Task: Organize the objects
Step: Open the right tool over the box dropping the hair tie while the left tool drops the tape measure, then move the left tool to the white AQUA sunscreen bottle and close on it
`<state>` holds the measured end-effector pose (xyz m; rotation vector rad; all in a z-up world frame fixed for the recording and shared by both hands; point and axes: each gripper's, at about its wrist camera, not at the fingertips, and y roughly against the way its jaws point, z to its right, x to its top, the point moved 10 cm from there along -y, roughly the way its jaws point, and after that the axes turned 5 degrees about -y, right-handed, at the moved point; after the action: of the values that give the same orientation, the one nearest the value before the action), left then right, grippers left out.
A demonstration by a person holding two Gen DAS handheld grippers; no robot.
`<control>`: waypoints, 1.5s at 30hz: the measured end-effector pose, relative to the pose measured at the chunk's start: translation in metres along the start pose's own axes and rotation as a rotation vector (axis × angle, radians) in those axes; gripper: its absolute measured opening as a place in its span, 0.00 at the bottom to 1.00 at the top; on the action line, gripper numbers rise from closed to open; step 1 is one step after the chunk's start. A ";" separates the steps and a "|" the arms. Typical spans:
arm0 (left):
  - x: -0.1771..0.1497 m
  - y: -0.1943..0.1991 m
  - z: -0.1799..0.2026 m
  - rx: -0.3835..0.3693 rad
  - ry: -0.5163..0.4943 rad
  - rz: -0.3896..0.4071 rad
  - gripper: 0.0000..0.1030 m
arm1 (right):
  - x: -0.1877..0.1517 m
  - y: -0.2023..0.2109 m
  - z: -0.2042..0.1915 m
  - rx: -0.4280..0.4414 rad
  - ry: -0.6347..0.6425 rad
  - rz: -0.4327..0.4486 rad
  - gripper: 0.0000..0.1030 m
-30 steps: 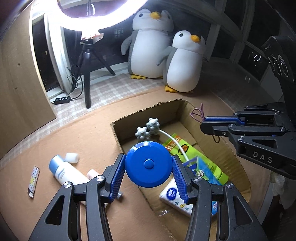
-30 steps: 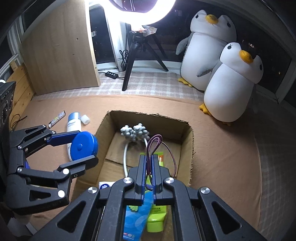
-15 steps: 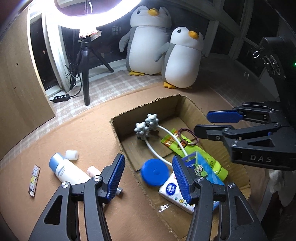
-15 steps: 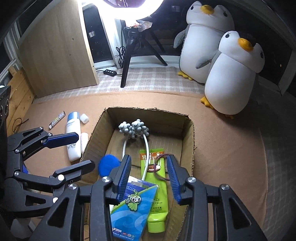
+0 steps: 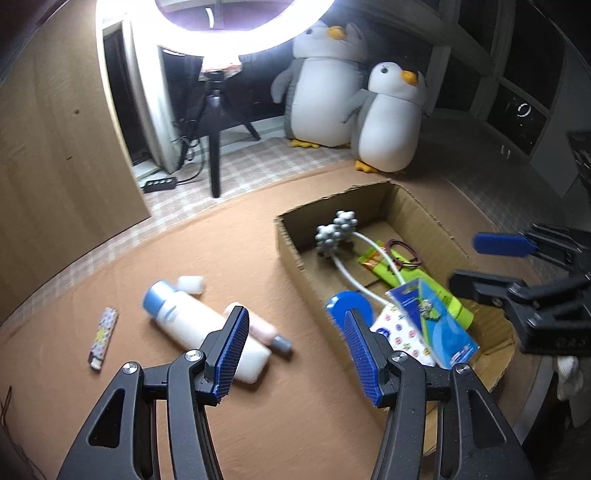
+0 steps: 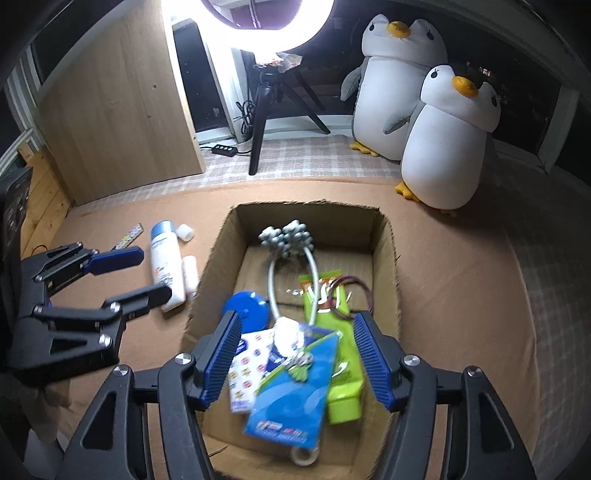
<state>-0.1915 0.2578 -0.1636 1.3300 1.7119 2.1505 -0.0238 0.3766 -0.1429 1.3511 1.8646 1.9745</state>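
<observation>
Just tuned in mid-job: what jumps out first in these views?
The open cardboard box in the middle, holding a blue disc, green tube and blue packet. Behind it stand two plush penguins under a glaring ring light. Left of the box, a white bottle lies on the brown mat.

The left tool's finger (image 5: 364, 356) is hiding part of the blue disc (image 5: 345, 304); print on the blurred blue packet (image 6: 295, 398) is staying unreadable.
</observation>
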 end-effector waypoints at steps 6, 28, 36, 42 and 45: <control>-0.018 0.008 -0.041 0.034 0.058 -0.022 0.56 | -0.021 0.021 -0.035 0.010 0.027 0.021 0.66; -0.019 -0.046 -0.140 0.074 0.269 -0.163 0.56 | -0.103 0.043 -0.081 -0.017 -0.040 -0.003 0.68; -0.019 -0.083 -0.138 0.076 0.323 -0.227 0.56 | -0.118 0.045 -0.053 -0.043 -0.098 -0.015 0.69; -0.013 -0.093 -0.133 0.100 0.314 -0.231 0.56 | -0.126 0.042 -0.039 -0.052 -0.117 -0.036 0.69; -0.014 -0.097 -0.133 0.124 0.291 -0.239 0.56 | -0.127 0.040 -0.039 -0.048 -0.121 -0.040 0.69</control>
<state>-0.3120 0.1865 -0.2510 0.8103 2.0192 2.2137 0.0466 0.2592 -0.1682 1.3758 1.7654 1.8613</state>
